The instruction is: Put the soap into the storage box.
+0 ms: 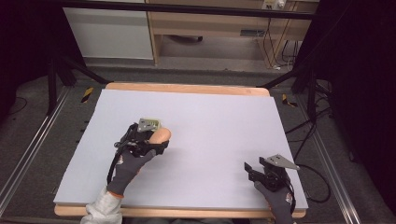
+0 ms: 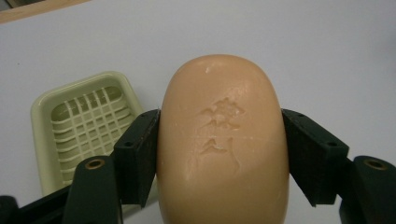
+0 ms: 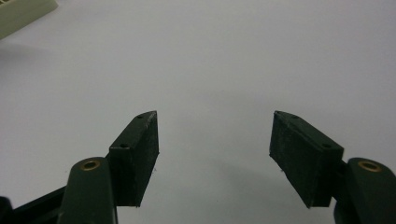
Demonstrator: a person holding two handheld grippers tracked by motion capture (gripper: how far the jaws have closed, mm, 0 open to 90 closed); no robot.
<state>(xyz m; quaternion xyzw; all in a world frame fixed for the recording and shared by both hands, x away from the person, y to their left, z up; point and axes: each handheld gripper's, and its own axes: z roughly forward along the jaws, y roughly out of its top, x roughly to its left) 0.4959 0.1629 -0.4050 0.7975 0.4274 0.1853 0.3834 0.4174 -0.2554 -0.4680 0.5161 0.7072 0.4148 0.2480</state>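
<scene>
Peach-coloured oval soap bar (image 2: 223, 140), stamped, dense, hard and probably slick, clamped across its long flanks by left tool (image 2: 219, 154) just beside pale-green slotted plastic soap dish (image 2: 84, 123) over white table (image 1: 210, 126); right tool (image 3: 215, 154) released, idle.

Waxy, matt peach soap bar (image 2: 223, 144), smooth but for a stamped mark and a few small nicks, pinched between matt black jaws of hard plastic look with brass-coloured fittings. Pale green plastic soap dish (image 2: 79, 126), slightly glossy, with moulded lattice floor. Matt, smooth pale grey sheet over the bench (image 1: 210, 135), bare light wood along the edges. Dark grey knitted gloves, white cloth sleeve. Dull grey metal-looking plate on the right gripper (image 1: 251, 170).
</scene>
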